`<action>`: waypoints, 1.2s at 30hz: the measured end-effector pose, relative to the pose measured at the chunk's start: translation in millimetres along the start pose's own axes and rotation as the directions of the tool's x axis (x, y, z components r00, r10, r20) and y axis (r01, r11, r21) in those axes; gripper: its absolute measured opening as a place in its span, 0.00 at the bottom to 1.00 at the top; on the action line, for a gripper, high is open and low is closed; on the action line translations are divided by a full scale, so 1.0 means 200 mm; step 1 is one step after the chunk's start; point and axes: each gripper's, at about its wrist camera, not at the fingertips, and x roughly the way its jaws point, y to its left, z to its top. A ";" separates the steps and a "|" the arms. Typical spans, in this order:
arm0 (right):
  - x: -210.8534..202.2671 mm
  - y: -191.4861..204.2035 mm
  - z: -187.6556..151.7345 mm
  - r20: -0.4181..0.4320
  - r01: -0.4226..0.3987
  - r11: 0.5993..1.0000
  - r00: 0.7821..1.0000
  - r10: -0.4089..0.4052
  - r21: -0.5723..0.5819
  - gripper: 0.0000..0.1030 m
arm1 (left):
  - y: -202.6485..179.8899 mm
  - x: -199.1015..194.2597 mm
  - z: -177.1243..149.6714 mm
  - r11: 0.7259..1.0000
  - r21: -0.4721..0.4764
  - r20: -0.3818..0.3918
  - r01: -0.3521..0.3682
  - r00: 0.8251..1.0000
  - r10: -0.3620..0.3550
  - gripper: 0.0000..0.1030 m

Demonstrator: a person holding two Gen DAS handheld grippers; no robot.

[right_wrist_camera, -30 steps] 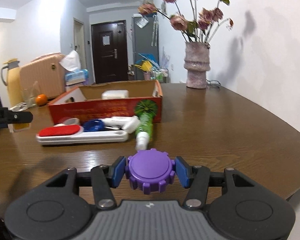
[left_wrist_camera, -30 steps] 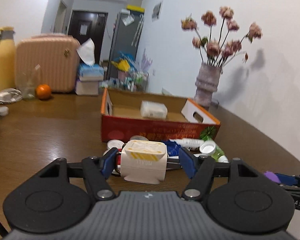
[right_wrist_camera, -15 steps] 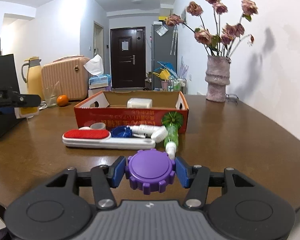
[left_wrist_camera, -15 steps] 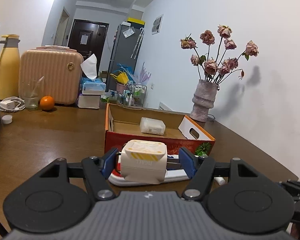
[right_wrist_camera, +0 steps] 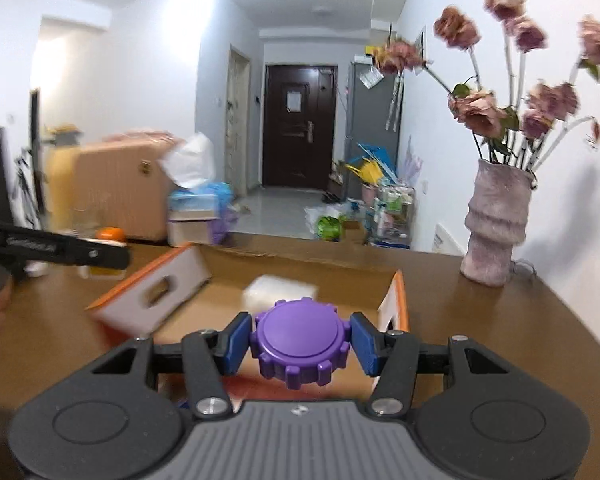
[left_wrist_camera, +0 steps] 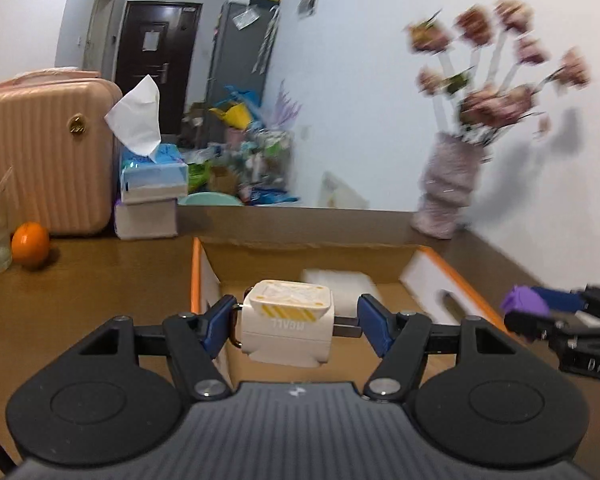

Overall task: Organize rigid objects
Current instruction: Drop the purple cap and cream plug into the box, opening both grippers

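Note:
My left gripper (left_wrist_camera: 296, 326) is shut on a white square box with a yellow-striped label (left_wrist_camera: 287, 326) and holds it above the near left part of the open cardboard box (left_wrist_camera: 460, 276). My right gripper (right_wrist_camera: 299, 346) is shut on a purple ridged lid (right_wrist_camera: 299, 342) and holds it over the near edge of the same box (right_wrist_camera: 148, 292). A white packet lies on the box floor (left_wrist_camera: 342, 280), also in the right wrist view (right_wrist_camera: 280, 292). The right gripper with the lid shows at the right of the left wrist view (left_wrist_camera: 540, 308).
On the brown table (left_wrist_camera: 100, 280) stand a pink suitcase (left_wrist_camera: 40, 152), a tissue box stack (left_wrist_camera: 152, 196), an orange (left_wrist_camera: 30, 243) and a vase of dried flowers (right_wrist_camera: 496, 228) at the far right by the wall. The other loose items are hidden below both grippers.
Both grippers have risen and moved forward with their objects, from in front of the cardboard box to above it. The items on the table before the box have dropped out of view.

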 end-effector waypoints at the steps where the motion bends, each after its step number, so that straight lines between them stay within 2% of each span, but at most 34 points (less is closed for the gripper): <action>1: 0.12 -0.03 0.06 -0.027 0.000 1.000 1.000 0.000 0.001 0.52 | 0.00 0.11 0.05 1.000 0.015 -0.014 -0.027 1.000 0.027 0.66; 3: 0.39 -0.10 0.16 -0.098 0.008 1.000 0.995 -0.007 0.009 0.52 | 0.00 0.30 0.12 0.995 0.039 -0.049 -0.088 0.995 0.090 0.66; 6: 0.75 -0.15 0.24 -0.203 0.054 0.998 0.978 -0.057 -0.019 0.52 | -0.01 0.58 0.18 0.976 0.098 -0.111 -0.193 0.973 0.204 0.66; 10: 1.07 -0.16 0.22 -0.299 0.112 0.989 0.944 -0.137 -0.099 0.52 | 0.02 0.80 0.17 0.972 0.116 -0.191 -0.207 0.955 0.226 0.66; 13: 1.17 -0.18 0.19 -0.348 0.097 0.991 0.929 -0.124 -0.094 0.54 | 0.02 0.84 0.17 0.974 0.110 -0.222 -0.197 0.951 0.217 0.66; 14: 1.18 -0.19 0.19 -0.359 0.087 0.993 0.927 -0.109 -0.076 0.56 | 0.02 0.83 0.17 0.972 0.112 -0.189 -0.206 0.956 0.224 0.66; 15: 1.16 -0.19 0.19 -0.342 0.079 0.995 0.935 -0.096 -0.063 0.67 | 0.01 0.81 0.17 0.967 0.124 -0.148 -0.221 0.960 0.238 0.69; 17: 1.12 -0.20 0.18 -0.298 0.082 0.995 0.950 -0.094 -0.055 0.79 | 0.00 0.81 0.17 0.961 0.140 -0.139 -0.236 0.957 0.256 0.71; 25: 1.10 -0.18 0.18 -0.264 0.099 0.992 0.958 -0.116 -0.076 0.78 | -0.02 0.75 0.18 0.957 0.150 -0.117 -0.248 0.957 0.267 0.73; 27: 1.07 -0.18 0.18 -0.254 0.100 0.993 0.961 -0.113 -0.066 0.78 | -0.03 0.70 0.20 0.963 0.147 -0.127 -0.227 0.961 0.246 0.74; 32: 0.87 -0.19 0.26 -0.240 0.119 0.992 0.962 -0.126 -0.043 0.79 | -0.08 0.43 0.27 0.949 0.214 -0.063 -0.231 0.966 0.249 0.77; 36: 0.66 -0.21 0.37 -0.238 0.113 0.994 0.965 -0.112 -0.009 0.79 | -0.09 0.19 0.33 0.958 0.187 -0.035 -0.218 0.973 0.229 0.80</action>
